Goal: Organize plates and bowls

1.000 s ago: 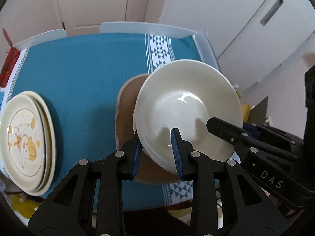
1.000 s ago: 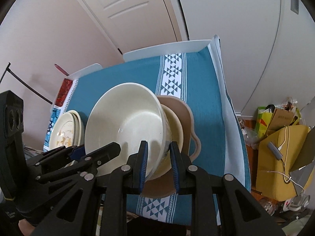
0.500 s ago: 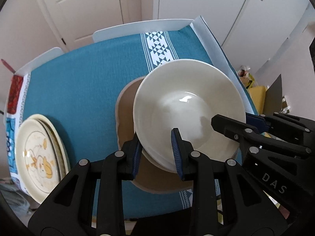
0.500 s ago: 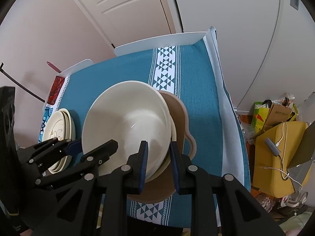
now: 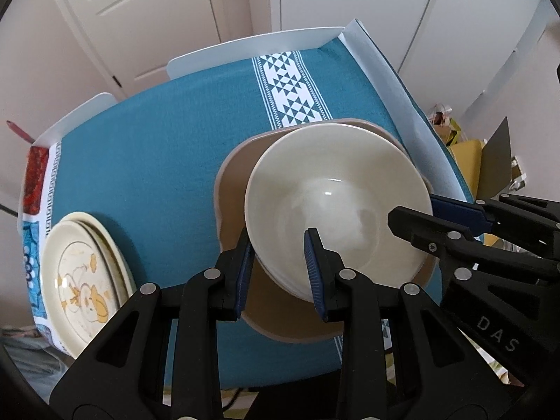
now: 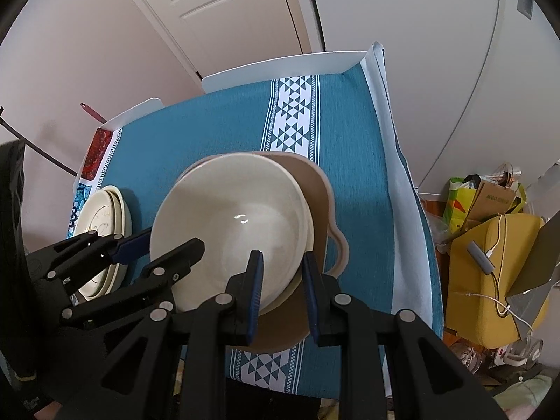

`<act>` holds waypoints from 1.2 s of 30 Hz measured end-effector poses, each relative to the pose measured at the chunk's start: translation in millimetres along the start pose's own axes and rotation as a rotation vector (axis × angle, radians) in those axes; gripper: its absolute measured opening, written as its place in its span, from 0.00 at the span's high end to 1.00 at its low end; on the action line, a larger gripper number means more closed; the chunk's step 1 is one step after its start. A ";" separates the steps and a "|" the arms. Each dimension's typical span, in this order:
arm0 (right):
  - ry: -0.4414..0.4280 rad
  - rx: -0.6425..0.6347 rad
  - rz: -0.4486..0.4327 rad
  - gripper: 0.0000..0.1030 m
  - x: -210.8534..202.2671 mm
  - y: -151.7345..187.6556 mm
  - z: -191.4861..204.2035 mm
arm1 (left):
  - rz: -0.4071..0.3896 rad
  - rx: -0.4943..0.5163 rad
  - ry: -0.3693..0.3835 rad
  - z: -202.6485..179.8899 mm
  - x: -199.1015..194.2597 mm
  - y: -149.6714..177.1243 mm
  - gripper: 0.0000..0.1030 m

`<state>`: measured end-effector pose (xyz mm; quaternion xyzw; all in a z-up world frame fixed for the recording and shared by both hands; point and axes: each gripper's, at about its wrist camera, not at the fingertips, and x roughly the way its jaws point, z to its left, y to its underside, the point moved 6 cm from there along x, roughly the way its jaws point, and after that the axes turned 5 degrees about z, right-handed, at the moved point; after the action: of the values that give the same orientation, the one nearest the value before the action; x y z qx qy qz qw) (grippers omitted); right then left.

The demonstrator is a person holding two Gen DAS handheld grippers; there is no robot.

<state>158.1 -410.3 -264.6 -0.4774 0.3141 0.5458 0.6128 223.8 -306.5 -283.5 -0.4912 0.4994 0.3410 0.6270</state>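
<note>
Left of the brown dish (image 5: 238,182), the left gripper (image 5: 278,273) pinches the glazed, slippery, breakable cream bowl (image 5: 336,203) by its near rim above the teal tablecloth (image 5: 157,147), while the right gripper (image 6: 281,292) clamps the opposite rim, both jaws nearly closed.

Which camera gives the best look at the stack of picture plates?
The left wrist view: the picture plates lie in the open there, with the printed figure visible. In the right wrist view they sit farther off, partly hidden behind the left gripper.
</note>
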 end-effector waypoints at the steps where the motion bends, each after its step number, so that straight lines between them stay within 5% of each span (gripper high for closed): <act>1: 0.001 0.001 -0.001 0.80 -0.2 0.3 0.0 | -0.001 0.000 0.004 0.3 -0.1 -0.3 0.75; 9: 0.002 0.011 -0.007 0.80 -4.7 -0.1 -0.5 | -0.005 -0.014 0.033 3.0 -8.8 -2.1 0.75; 17: -0.014 -0.018 -0.188 0.78 -73.2 -10.8 7.8 | -0.244 -0.034 0.063 24.6 -98.1 -14.7 0.74; 18: -0.010 -0.026 -0.226 0.73 -84.8 -12.4 9.8 | -0.273 -0.036 0.064 27.3 -108.0 -14.7 0.72; 19: -0.004 -0.031 -0.258 0.50 -93.8 -13.4 10.7 | -0.312 -0.041 0.064 31.7 -121.6 -14.3 0.68; 20: 0.007 -0.035 -0.298 0.15 -103.7 -14.2 12.0 | -0.335 -0.045 0.063 34.8 -129.8 -13.0 0.42; 21: 0.015 -0.039 -0.338 0.03 -112.0 -14.7 13.2 | -0.353 -0.049 0.061 38.0 -135.9 -13.5 0.06; 24: 0.023 -0.051 -0.447 0.00 -134.2 -12.2 16.6 | -0.469 -0.076 0.006 52.9 -160.2 -5.5 0.00; 28: 0.117 -0.079 -0.543 0.00 -150.8 -7.5 17.1 | -0.486 -0.063 0.002 62.6 -161.7 4.4 0.00; 31: 0.217 -0.095 -0.538 0.00 -153.3 -6.4 12.8 | -0.471 -0.066 -0.004 67.2 -151.5 7.3 0.00; 36: 0.244 -0.061 -0.479 0.00 -143.9 2.4 0.7 | -0.412 -0.063 -0.009 71.3 -129.7 14.5 0.00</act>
<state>126.0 -462.9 -134.6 -0.6186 0.2474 0.3329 0.6673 196.4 -225.9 -161.5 -0.6007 0.3746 0.2232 0.6701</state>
